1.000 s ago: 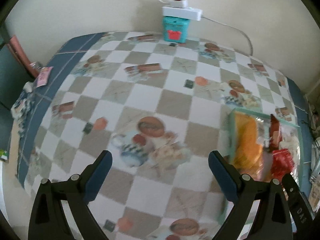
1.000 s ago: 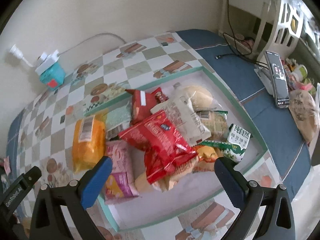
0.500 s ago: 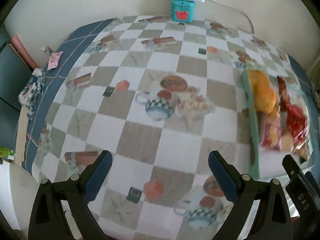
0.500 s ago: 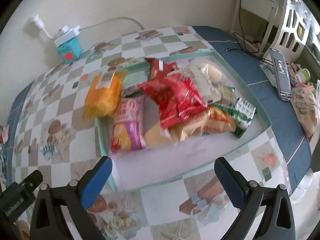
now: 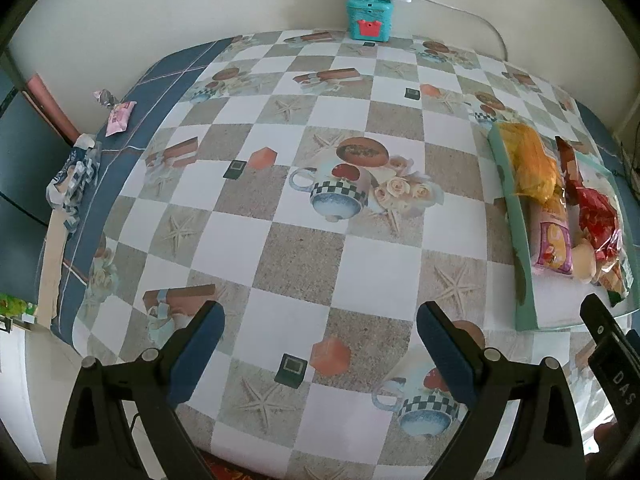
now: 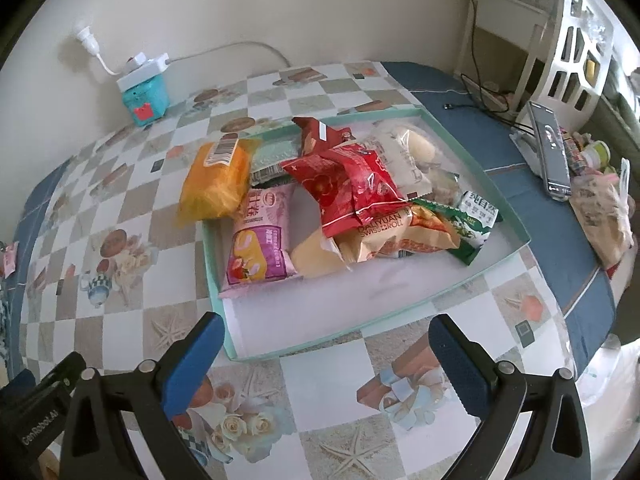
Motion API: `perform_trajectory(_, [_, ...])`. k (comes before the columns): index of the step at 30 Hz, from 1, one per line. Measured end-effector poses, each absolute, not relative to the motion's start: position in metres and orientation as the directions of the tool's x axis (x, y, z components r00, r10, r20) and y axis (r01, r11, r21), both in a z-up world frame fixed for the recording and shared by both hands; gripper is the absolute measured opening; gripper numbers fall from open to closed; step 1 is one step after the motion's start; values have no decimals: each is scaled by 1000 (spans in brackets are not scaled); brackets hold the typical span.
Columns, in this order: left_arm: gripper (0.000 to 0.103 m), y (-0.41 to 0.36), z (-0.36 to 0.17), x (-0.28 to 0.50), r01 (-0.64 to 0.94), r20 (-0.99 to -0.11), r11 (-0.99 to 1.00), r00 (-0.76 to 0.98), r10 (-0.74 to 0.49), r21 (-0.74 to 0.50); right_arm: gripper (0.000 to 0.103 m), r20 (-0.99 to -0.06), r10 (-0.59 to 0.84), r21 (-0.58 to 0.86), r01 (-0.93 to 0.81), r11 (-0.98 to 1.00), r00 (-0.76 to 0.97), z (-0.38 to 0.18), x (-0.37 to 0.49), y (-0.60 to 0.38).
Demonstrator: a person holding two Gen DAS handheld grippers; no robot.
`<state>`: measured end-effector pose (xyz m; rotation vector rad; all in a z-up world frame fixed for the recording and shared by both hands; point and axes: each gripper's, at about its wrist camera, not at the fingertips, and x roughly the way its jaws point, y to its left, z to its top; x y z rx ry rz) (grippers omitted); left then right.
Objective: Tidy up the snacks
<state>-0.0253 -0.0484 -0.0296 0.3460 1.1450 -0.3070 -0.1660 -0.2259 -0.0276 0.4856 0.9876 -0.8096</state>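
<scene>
Two handheld grippers are shown above a table covered by a checked cloth printed with cups, roses and starfish. The left gripper is held over a bare stretch of the cloth near the table's front edge, its blue-padded jaws spread wide with nothing between them. The right gripper is held just in front of a shallow mint-green tray, its jaws likewise spread wide and empty.

Several snack packets are piled in the tray. An orange packet is draped over the tray's left rim, partly on the cloth. Just beside it, a pink packet is laid flat inside the tray. A red packet is stacked on top of the heap, with a green-and-white carton at the right end. The near part of the tray floor is left bare.

At the far wall, a teal box is seen with a white power strip resting on top. A dark phone is propped upright on the blue border at the right.
</scene>
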Motion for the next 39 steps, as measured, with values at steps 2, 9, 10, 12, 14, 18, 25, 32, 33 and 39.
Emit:
perform_trajectory(2, [97,-48,-30,-24,409,-923,906,380,-62,108,103,-877,-375,2,782,624,301,-28,-164,-225])
perform_trajectory(9, [97,-48,-31,-20,413,-928,905,368,-65,100,103,-877,-377,-5,779,627,298,-30,-162,-224])
perform_trajectory(10, [97,-48,-31,-20,411,-927,906,369,-65,100,103,-878,-376,-6,778,628,297,-30,-161,-224])
perform_trajectory(12, [97,-48,-31,-20,410,-927,906,370,-65,101,103,-879,-375,-8,775,632,296,-30,-160,-223])
perform_trajectory(14, [97,-48,-31,-20,410,-927,907,370,-66,99,103,-879,-377,-16,772,635,292,-31,-158,-223])
perform_trajectory(18, [97,-46,-29,-17,403,-926,911,370,-73,88,103,-878,-383,-30,766,642,286,-32,-155,-222])
perform_trajectory(25, [97,-45,-29,-15,402,-929,912,362,-81,77,103,-880,-384,-43,758,651,281,-34,-152,-221])
perform_trajectory(32, [97,-45,-29,-15,403,-928,912,362,-85,73,103,-881,-383,-44,756,653,279,-35,-152,-221])
perform_trajectory(33, [97,-45,-29,-15,402,-929,913,361,-85,72,103,-881,-382,-44,756,653,279,-35,-152,-221])
perform_trajectory(39, [97,-45,-29,-15,404,-930,912,358,-84,73,103,-884,-378,-47,752,657,276,-37,-151,-221])
